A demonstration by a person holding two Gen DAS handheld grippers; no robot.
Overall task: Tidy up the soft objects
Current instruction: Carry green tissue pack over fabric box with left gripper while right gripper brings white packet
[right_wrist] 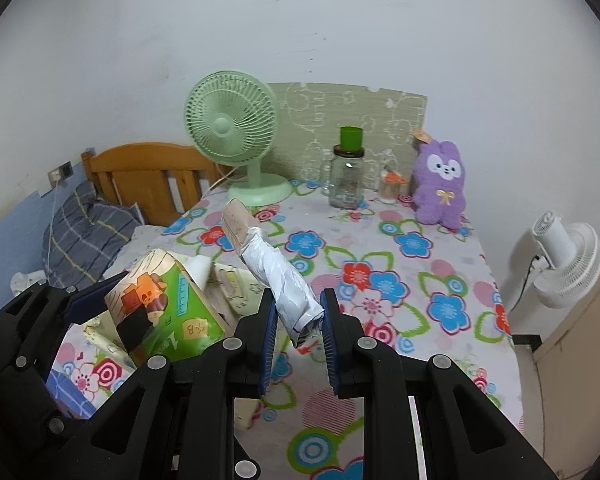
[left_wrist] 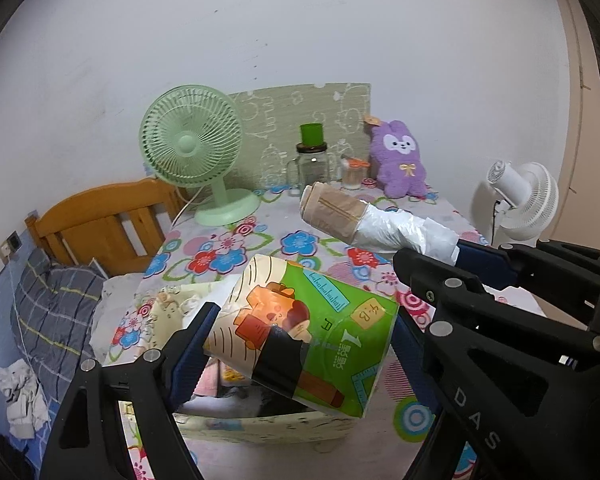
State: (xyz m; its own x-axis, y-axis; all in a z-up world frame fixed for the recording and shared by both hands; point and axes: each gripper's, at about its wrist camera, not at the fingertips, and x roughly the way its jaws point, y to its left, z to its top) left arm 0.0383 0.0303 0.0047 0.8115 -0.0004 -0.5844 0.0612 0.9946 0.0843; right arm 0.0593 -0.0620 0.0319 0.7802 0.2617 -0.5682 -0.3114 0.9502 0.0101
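Tissue pack (left_wrist: 300, 336), green and cream with a cartoon print, sits tilted between the wide-set fingers of the left tool (left_wrist: 300, 344); both blue pads press on its ends. It is held above an open cream storage box (left_wrist: 260, 426) at the near left edge of the surface (left_wrist: 236, 248), which is covered in a flowered cloth.

Right tool (right_wrist: 298, 324) set narrow, pads clamped on the crumpled white plastic end of a wrapped roll (right_wrist: 268, 264). Roll's far end is tan and points up and away toward the back of the surface. From the left wrist view the roll hangs in the air above the cloth, just beyond and right of the tissue pack, the two apart.

Back row against the wall: green desk fan (left_wrist: 192, 148), glass jar (left_wrist: 312, 164) with a green cup on its lid, small jar with an orange bow (left_wrist: 354, 174), purple plush rabbit (left_wrist: 400, 160) upright at the right. Patterned green board (left_wrist: 300, 120) leans behind them.

Left of the surface: wooden bed headboard (left_wrist: 100, 224), grey plaid pillow (left_wrist: 56, 308). White fan (left_wrist: 528, 200) stands off the right side.
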